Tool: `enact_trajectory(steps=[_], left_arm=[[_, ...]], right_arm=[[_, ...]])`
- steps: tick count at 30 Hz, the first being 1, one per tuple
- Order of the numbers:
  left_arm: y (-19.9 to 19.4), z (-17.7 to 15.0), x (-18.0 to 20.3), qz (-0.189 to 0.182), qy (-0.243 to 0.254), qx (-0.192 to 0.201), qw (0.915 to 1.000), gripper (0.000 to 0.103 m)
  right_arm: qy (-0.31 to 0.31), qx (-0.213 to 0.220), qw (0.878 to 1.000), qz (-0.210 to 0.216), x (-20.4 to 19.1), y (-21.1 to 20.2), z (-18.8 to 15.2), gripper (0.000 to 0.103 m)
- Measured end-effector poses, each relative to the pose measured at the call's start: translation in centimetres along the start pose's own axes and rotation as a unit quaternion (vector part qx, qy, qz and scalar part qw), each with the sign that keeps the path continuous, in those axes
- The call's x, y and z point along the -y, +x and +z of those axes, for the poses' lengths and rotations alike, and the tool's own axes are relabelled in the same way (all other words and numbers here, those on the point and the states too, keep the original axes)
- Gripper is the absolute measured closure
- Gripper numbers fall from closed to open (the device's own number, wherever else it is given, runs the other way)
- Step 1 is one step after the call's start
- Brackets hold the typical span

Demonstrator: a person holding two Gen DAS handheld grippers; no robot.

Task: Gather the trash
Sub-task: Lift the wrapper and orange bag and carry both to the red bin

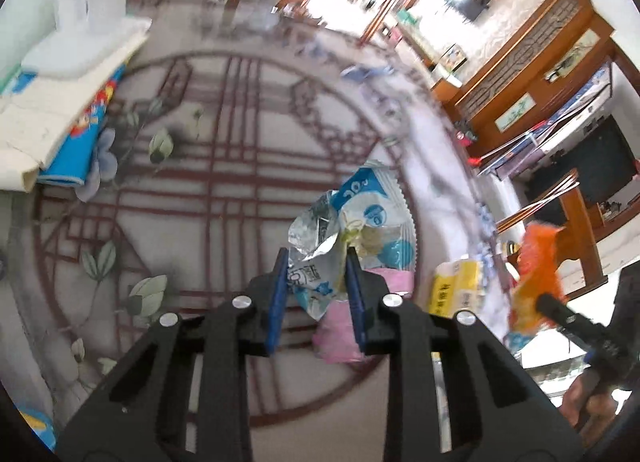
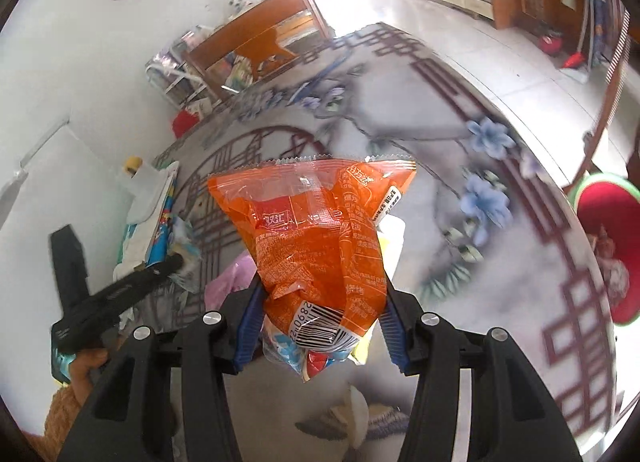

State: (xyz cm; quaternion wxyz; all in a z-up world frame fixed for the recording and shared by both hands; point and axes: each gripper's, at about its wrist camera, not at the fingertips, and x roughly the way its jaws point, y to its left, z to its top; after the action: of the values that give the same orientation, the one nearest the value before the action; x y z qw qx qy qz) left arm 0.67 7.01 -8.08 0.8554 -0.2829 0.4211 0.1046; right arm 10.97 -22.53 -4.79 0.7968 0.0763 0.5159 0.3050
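Two grippers, each clamped on trash above the patterned round table (image 1: 192, 197). Left gripper (image 1: 316, 282): blue fingers (image 1: 280, 286) pinching a crumpled blue-and-white foil wrapper (image 1: 360, 217), held over a pink wrapper (image 1: 340, 326) lying toward the table's near edge. Right gripper (image 2: 320, 302): closed on an orange snack packet (image 2: 316, 238), barcode end down between the fingers. Yellow packet (image 1: 456, 286) at the right edge; stacked papers and a blue box (image 1: 80, 129) at the left edge.
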Motion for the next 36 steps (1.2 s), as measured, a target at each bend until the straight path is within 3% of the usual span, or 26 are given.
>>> enact_trajectory(steps=[5, 13, 36], left_arm=[[-1.5, -0.7, 4.4, -0.02, 0.036, 0.018, 0.999, 0.076], [-1.2, -2.5, 9.8, -0.055, 0.077, 0.003, 0.9955, 0.076], [1.9, -6.1, 19.0, -0.109, 0.157, -0.058, 0.9798, 0.076]], right_arm=[[0.013, 0.014, 1.0, -0.007, 1.2, -1.7, -0.7, 0.053], [0.013, 0.036, 0.999, -0.011, 2.3, -4.1, -1.6, 0.053], [0.098, 0.069, 0.992, -0.042, 10.2, -8.5, -3.4, 0.053]])
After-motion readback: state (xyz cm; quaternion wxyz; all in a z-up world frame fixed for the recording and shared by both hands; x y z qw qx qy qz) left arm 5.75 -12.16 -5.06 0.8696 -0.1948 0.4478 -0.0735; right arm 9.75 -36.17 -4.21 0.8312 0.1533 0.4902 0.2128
